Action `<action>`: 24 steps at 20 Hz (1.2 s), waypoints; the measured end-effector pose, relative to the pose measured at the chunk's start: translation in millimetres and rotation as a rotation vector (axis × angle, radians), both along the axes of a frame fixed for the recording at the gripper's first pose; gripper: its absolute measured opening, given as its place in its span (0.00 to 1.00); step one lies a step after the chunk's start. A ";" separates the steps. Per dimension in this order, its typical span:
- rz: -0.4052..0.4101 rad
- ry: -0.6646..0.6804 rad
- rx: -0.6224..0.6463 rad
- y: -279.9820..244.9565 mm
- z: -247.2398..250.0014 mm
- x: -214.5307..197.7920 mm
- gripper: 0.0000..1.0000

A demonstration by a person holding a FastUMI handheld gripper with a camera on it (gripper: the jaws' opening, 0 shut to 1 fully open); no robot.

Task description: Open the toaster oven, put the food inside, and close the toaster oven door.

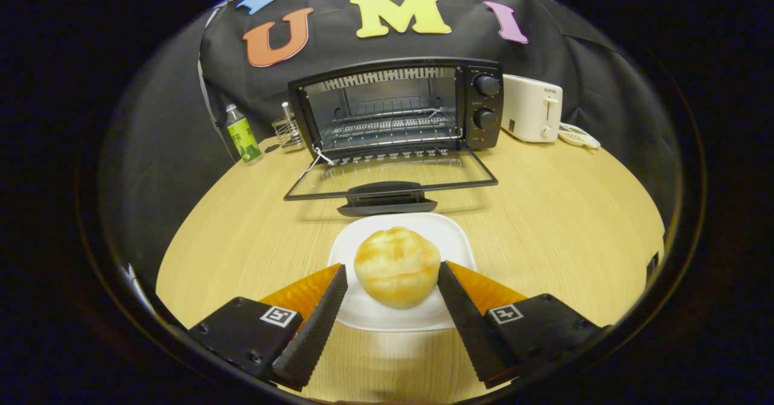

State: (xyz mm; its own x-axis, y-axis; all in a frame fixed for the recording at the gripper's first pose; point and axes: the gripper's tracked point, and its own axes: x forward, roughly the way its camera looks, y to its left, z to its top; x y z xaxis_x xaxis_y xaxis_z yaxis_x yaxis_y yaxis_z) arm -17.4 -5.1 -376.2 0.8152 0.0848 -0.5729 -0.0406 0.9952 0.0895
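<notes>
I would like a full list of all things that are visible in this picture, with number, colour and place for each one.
toaster oven: 1, black, at the back of the table, door folded down open
wire rack: 1, metal, inside the oven
bun: 1, golden, on the plate, between the fingers
plate: 1, white, just in front of the open door
toaster: 1, white, right of the oven
bottle: 1, green label, left of the oven
metal holder: 1, between bottle and oven
small dish: 1, white, beside the toaster
table: 1, light wood
claw: 1, open around the bun, whether the fingers touch it I cannot tell

Bun (pixel 396 267) on plate (pixel 450 236) before oven (pixel 396 106)
</notes>
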 end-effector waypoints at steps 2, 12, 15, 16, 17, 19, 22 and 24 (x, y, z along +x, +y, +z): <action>-0.003 0.020 0.003 0.9 -8.0 2.7 1.00; 0.010 -0.076 0.110 3.8 16.6 -1.5 0.84; 0.041 -0.135 0.162 13.2 40.9 -5.4 0.84; 0.044 -0.163 0.179 14.4 50.1 -3.8 0.83; 0.038 -0.192 0.192 13.4 58.1 -3.9 0.84; 0.035 -0.249 0.246 15.6 76.3 2.2 0.83; 0.035 -0.309 0.366 19.2 95.7 20.2 0.83; 0.040 -0.373 0.423 15.6 110.9 38.5 0.83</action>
